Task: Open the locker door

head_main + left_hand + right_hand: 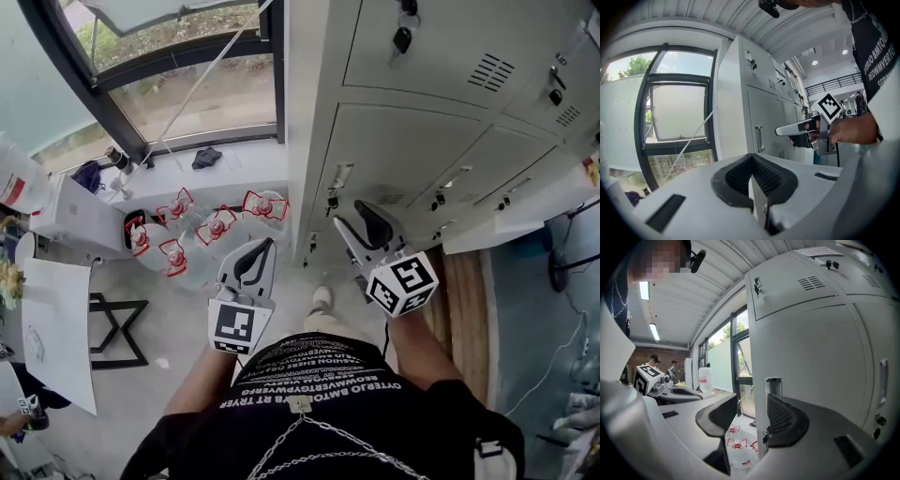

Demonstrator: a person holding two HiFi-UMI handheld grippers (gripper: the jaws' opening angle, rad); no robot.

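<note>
Head view had both grippers held out in front of me. My left gripper (264, 246) was over the floor (122, 394) near the water jugs (216, 225). My right gripper (358, 221) pointed at the locker door (403, 150), just below its handle (340, 175) at the door's left edge.

Only the left gripper view showed that gripper's fingers (740, 178) pressed together along one seam, with nothing between them. The same view showed the right gripper (780, 131) from the side, its tip near the handle (759, 138); I could not tell whether they touched. The window (679, 112) stood left of the lockers.

The right gripper view showed what the head view blurred. My right gripper (752, 399) had its fingers (787, 420) spread and empty. The handle (773, 386) showed just above the gap, and the door (811, 352) filled the right side. The jugs (737, 444) lay on the floor below.
</note>
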